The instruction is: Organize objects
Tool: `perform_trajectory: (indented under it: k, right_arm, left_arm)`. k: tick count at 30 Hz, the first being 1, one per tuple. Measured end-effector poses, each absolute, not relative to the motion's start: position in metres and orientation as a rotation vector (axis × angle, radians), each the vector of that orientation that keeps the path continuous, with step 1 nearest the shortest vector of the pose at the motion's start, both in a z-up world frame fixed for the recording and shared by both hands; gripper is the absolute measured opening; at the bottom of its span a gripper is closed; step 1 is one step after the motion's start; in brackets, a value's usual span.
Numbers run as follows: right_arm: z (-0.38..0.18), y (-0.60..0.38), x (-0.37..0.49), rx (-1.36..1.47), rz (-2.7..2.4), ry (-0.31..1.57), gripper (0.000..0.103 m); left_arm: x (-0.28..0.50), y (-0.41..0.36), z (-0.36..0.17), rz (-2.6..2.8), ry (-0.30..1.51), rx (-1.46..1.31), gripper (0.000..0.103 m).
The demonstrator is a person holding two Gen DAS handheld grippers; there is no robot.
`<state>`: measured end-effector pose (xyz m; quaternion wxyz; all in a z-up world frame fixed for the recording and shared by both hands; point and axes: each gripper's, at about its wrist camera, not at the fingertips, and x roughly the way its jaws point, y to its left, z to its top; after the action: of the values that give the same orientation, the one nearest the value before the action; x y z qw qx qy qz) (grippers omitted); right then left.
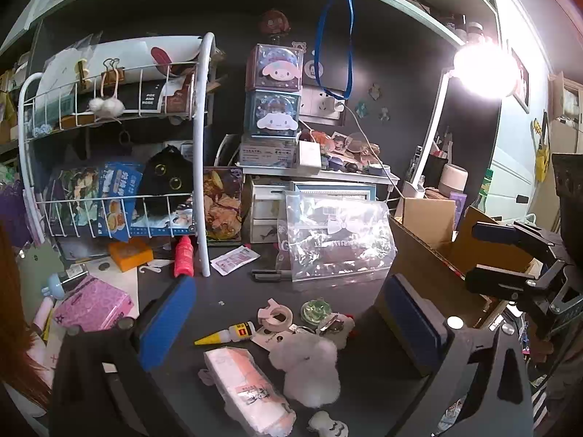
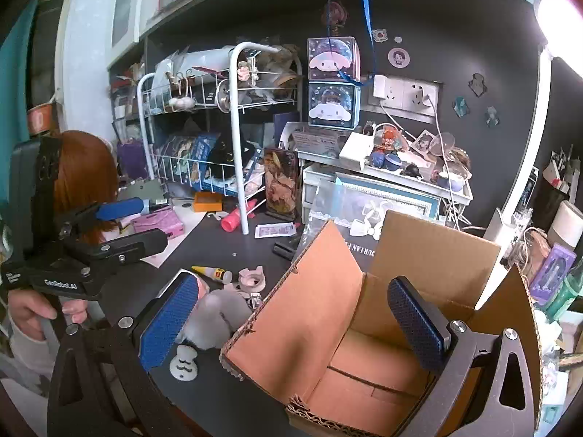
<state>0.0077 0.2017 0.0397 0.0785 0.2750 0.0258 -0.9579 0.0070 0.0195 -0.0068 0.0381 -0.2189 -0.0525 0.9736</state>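
1. So far the sorting looks barely begun, as a judgement from the layout: the open brown cardboard box [image 2: 364,327] at the right edge of the dark desktop [image 1: 233,291] shows only a bare floor where the right wrist view looks into it.
2. Left to sort, near the front edge of the desktop, lies a loose cluster:
   - a fluffy white plush toy [image 1: 306,367];
   - a pink-and-white wrapped tissue pack [image 1: 247,389];
   - a small glue bottle with a yellow nozzle [image 1: 226,333];
   - a pink cat-shaped tape dispenser [image 1: 275,315];
   - a green glassy trinket [image 1: 315,307];
   - a small white moustache-faced charm [image 2: 184,364], nearest the edge.
3. Further back, a clear plastic zip bag [image 1: 335,240] stands beside the box, with a black marker pen [image 1: 271,275], a printed white sachet [image 1: 235,260] and a red-pink bottle [image 1: 184,256] near the foot of the white wire rack [image 1: 109,182].
4. Left gripper [image 1: 291,324]: jaws spread wide above the cluster, holding nothing; I cannot tell whether a pad grazes the plush.
5. Right gripper [image 2: 291,324]: jaws also wide and empty, straddling the box's near-left wall, one blue pad outside over the plush, the other inside the box, touching nothing that I can see.
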Motion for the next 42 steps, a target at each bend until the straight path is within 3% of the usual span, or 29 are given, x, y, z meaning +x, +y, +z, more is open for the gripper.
perform_trajectory:
  k: [42]
  right_arm:
    - [0.030, 0.212, 0.026, 0.807, -2.905, 0.041, 0.103]
  left_arm:
    - [0.008, 0.023, -0.011, 2.941, -0.175, -0.714, 0.102]
